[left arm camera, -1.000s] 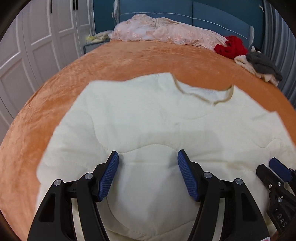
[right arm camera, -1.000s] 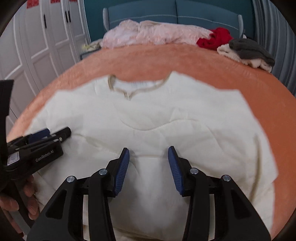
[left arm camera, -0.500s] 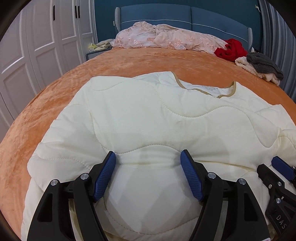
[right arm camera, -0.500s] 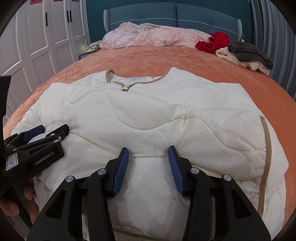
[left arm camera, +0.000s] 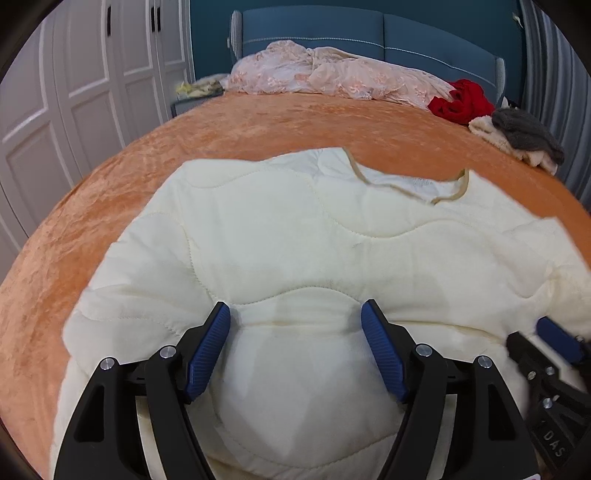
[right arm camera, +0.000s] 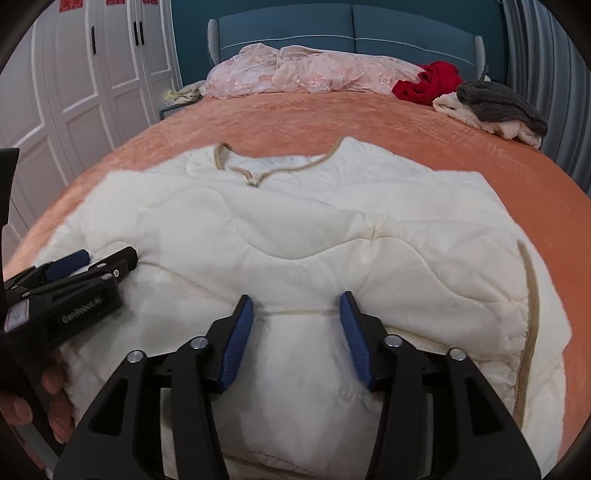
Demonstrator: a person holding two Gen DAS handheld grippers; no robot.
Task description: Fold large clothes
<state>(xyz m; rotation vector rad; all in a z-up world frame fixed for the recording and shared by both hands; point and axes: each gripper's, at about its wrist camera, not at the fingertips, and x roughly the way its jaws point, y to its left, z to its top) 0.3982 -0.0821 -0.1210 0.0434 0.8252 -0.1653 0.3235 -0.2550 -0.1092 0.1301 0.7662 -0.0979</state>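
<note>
Evidently both grippers, left point(left arm camera: 295, 345) and right point(right arm camera: 295, 332), hover with fingers spread wide (gripping nothing) over the cream quilted jacket point(left arm camera: 295, 236).

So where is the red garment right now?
The red garment lies at the far right of the bed, by the headboard, between the pink bedding and the grey and cream pile.

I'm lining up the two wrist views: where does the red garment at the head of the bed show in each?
Left wrist: red garment upper right, left of the grey knit pile.
Right wrist: red garment upper right.
Shared landmark: tan-trimmed neckline of the cream quilted jacket.
</note>
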